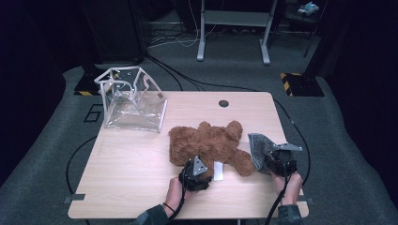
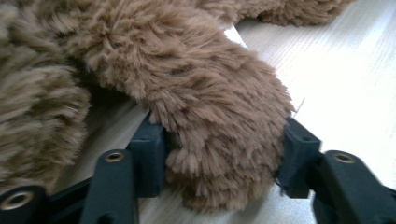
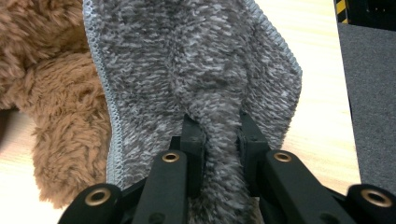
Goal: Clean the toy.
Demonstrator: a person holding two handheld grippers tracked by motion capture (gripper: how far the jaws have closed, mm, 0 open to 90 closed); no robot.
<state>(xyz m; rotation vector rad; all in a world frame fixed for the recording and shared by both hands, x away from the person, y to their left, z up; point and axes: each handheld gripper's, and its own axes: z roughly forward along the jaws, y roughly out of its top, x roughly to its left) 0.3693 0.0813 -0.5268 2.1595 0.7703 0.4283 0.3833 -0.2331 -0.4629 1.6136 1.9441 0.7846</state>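
A brown teddy bear [image 1: 206,143] lies on the wooden table [image 1: 131,173], head toward the right. My left gripper [image 1: 201,165] is at its near side; in the left gripper view its jaws stand on either side of one furry limb [image 2: 201,93], and both pads press into the fur. My right gripper [image 1: 274,158] is at the bear's right and is shut on a bunched fold of a grey fuzzy cloth [image 3: 196,60]. That cloth [image 1: 259,147] stands up beside the bear's paw [image 3: 46,116].
A clear plastic bag with a white frame [image 1: 133,101] stands open at the table's far left. A white label [image 1: 218,169] lies by the left gripper. A dark cable hole [image 1: 223,103] is near the far edge. Cables and a desk frame [image 1: 232,28] are on the floor beyond.
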